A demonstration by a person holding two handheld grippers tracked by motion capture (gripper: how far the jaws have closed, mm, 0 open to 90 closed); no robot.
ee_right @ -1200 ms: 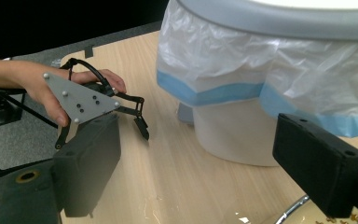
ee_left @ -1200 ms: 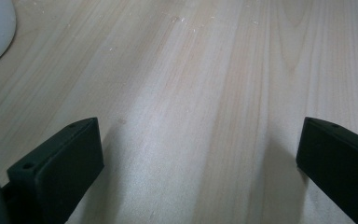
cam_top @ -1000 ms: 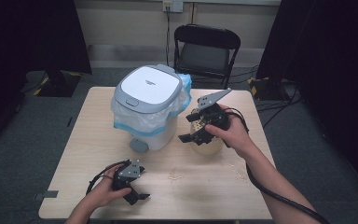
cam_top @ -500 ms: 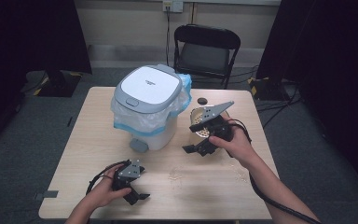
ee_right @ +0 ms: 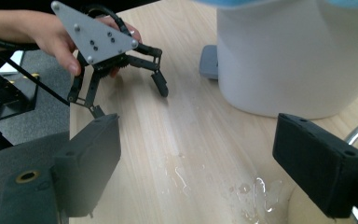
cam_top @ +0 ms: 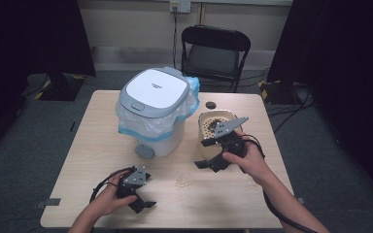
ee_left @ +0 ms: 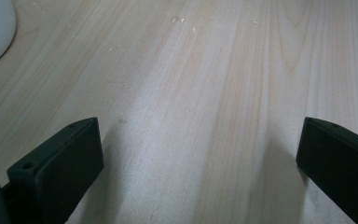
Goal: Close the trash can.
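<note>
right claw hangs open, jaws spread wide, right of centre in the high view, just in front of the tan bowl with a perforated insert. left claw also open, low on the tabletop at lower left. risks: the wet smear under the right claw could let the bowl slide when pinched; the bowl stands close beside the pedal bin, so a wide approach may knock the bin or snag its liner bag. small dark lettering on the bin lid, too small to read.
</note>
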